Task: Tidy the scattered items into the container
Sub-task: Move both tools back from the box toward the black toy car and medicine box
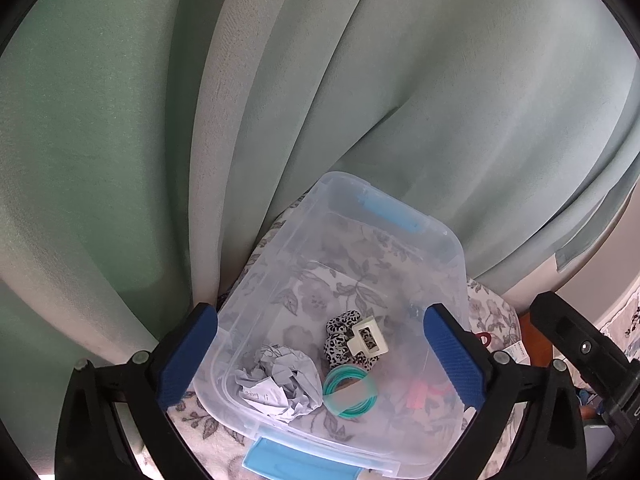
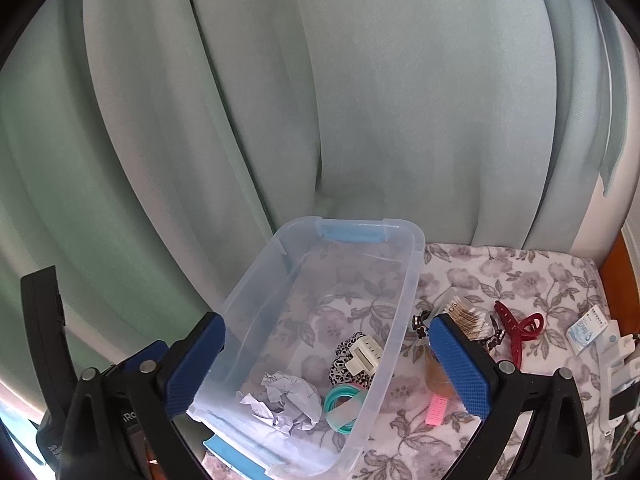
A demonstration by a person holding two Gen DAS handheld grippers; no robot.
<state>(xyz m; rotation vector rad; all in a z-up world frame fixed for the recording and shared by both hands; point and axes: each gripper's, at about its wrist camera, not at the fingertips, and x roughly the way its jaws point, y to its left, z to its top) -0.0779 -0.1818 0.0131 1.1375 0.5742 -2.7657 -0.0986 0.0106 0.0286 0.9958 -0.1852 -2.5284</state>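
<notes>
A clear plastic container (image 1: 448, 252) with blue latches sits on a floral cloth; it also shows in the right wrist view (image 2: 404, 280). Inside lie crumpled paper (image 1: 280, 384), a leopard scrunchie (image 1: 340, 340), a cream claw clip (image 1: 366, 338) and teal hair ties (image 1: 350, 394). My left gripper (image 1: 320, 356) is open and empty above the container. My right gripper (image 2: 328, 364) is open and empty over the container's right wall. On the cloth to the right lie a red claw clip (image 2: 520, 330), a bag of cotton swabs (image 2: 468, 312), a pink roller (image 2: 438, 408) and small black clips (image 2: 420, 324).
Pale green curtains (image 2: 360, 120) hang close behind the container. A white sachet (image 2: 588, 330) and white objects (image 2: 624, 368) lie at the cloth's right edge, beside an orange wooden edge (image 2: 616, 276). The other gripper's black body (image 1: 580, 344) shows at the left view's right.
</notes>
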